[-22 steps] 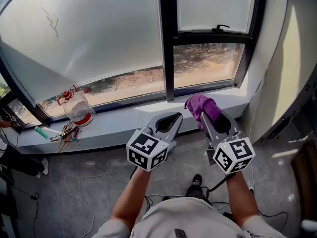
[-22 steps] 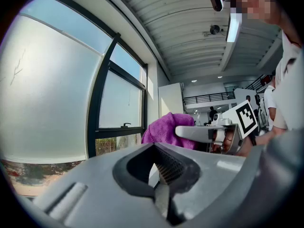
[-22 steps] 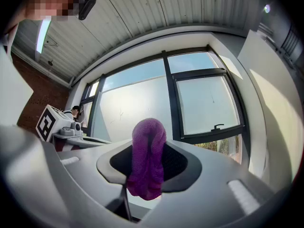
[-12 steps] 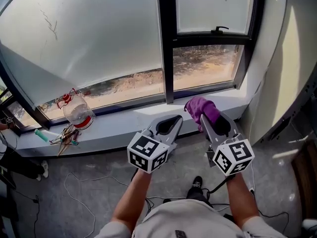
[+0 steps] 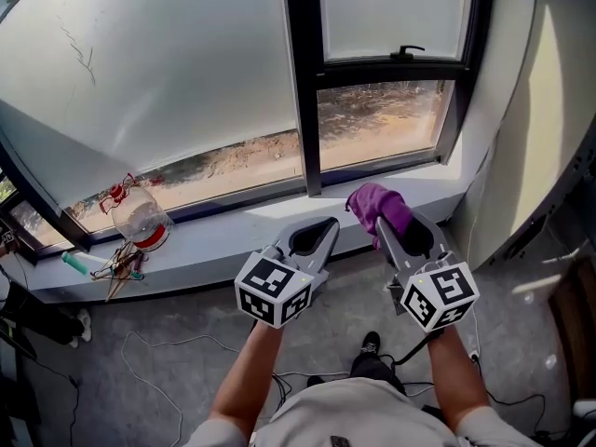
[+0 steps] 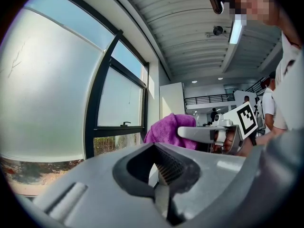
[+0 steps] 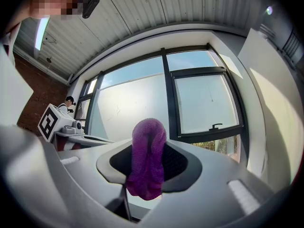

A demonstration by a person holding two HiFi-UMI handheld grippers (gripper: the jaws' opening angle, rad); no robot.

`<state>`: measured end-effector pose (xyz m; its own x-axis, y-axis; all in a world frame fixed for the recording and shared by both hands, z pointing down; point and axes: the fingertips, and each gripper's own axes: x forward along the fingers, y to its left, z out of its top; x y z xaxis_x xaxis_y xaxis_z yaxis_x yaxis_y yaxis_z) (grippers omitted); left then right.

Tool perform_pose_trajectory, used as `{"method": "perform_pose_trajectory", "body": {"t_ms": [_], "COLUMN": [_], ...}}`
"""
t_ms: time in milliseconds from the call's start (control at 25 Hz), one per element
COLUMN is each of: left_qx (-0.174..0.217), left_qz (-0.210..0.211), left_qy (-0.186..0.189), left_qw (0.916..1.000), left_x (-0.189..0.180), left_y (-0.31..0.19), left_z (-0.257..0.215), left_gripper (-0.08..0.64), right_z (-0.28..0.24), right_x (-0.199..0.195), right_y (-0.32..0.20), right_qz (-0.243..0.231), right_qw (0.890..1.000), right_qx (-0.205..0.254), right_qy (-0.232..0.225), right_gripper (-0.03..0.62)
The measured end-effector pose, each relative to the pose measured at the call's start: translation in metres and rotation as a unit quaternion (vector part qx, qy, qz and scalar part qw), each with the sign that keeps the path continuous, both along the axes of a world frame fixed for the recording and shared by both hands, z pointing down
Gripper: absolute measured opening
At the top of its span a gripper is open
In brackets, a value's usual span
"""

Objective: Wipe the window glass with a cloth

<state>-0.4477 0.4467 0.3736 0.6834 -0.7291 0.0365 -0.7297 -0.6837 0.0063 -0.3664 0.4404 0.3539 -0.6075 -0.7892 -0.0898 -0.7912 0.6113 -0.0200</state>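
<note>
A purple cloth [image 5: 380, 206] is bunched between the jaws of my right gripper [image 5: 389, 223], which is shut on it; in the right gripper view the cloth [image 7: 148, 156] hangs folded from the jaws. My left gripper [image 5: 318, 232] is beside it on the left, shut and holding nothing [image 6: 164, 175]. Both point at the window glass [image 5: 186, 73], a large frosted pane on the left and a smaller pane [image 5: 391, 12] with a black handle [image 5: 402, 52] on the right. The cloth [image 6: 170, 129] also shows in the left gripper view. Neither gripper touches the glass.
A white sill [image 5: 214, 236] runs under the window. On its left end stand a clear plastic bottle with a red cap [image 5: 140, 217] and some small tools [image 5: 116, 266]. A black mullion [image 5: 300, 82] splits the panes. Cables [image 5: 149, 361] lie on the grey floor.
The head view has drifted slightly; the bottle and sill sit a little lower-left in frame. Both grippers hold nearly the same pose, the cloth still gripped.
</note>
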Motion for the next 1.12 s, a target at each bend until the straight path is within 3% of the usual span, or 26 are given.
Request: {"method": "perform_pose_trajectory", "body": {"t_ms": [400,840,1120], "left_qx": [-0.008,-0.009,-0.004], "left_qz": [0.003,-0.021,-0.042], "left_qy": [-0.009,-0.045,-0.069], "left_qw": [0.9999,0.9987,0.9967], "left_x": [0.043,0.136,0.168], "left_y": [-0.075,-0.196,-0.249], "left_z": [0.005,-0.004,-0.008], "left_gripper": [0.006,0.006,0.005], "right_z": [0.006,0.0,-0.004], "right_x": [0.046,0.151,0.196], "right_y": [-0.079,-0.204,-0.262], "right_qz": [0.0,-0.024,-0.029], "right_qw": [1.0,0.999,0.998], "right_qx": [0.0,0.014,0.025], "right_qy": [-0.005,-0.037,-0.052], "right_gripper": [0.164,0.164,0.164]}}
